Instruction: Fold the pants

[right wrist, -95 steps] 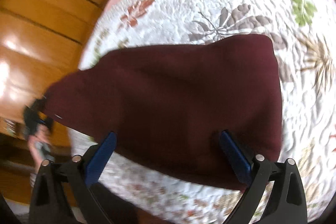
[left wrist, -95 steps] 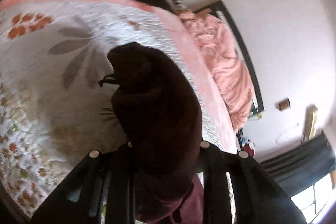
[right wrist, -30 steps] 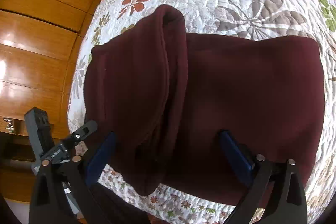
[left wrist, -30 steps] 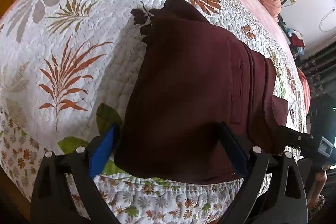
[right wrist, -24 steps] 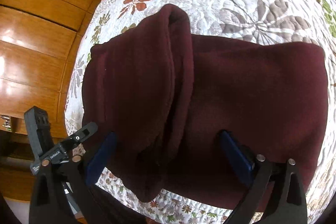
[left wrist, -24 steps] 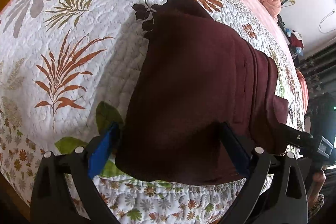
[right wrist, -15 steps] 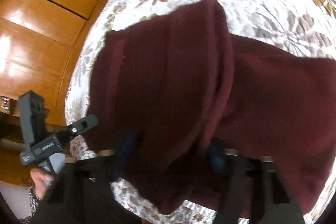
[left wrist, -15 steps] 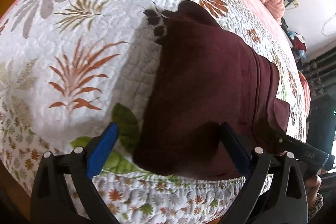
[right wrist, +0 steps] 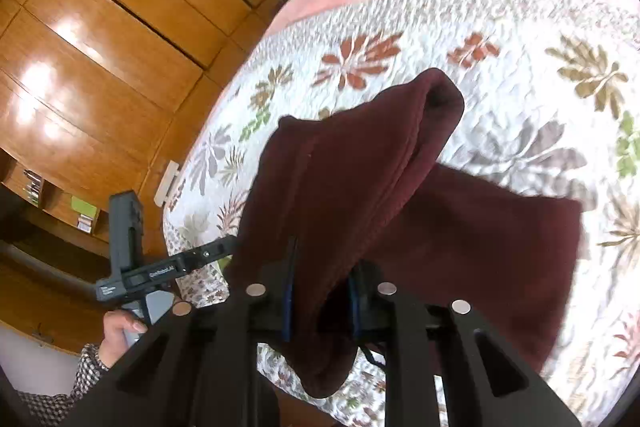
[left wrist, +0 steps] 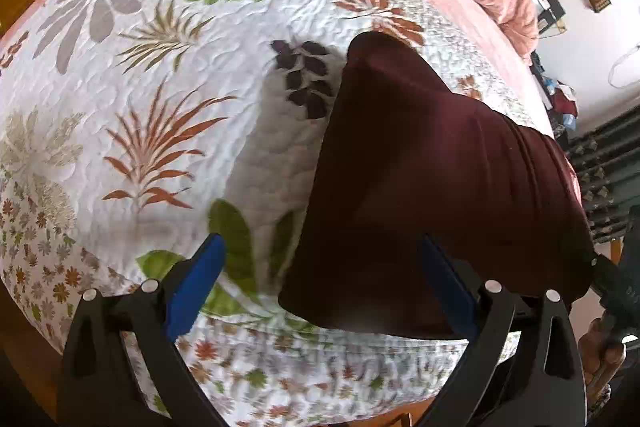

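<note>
On the quilted bed, the right hand-held gripper pinches a raised fold of the maroon pants, apparently to carry it over, while the left hand-held gripper hovers released at their near edge.

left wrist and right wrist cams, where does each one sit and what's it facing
Left wrist: on the left gripper, facing down over the floral quilt; its open blue-padded fingers show, holding nothing.
Right wrist: on the right gripper, facing the wooden wardrobe; its fingers pinch a fold.
Shared: maroon pants, quilt, and each view shows the other gripper.
</note>
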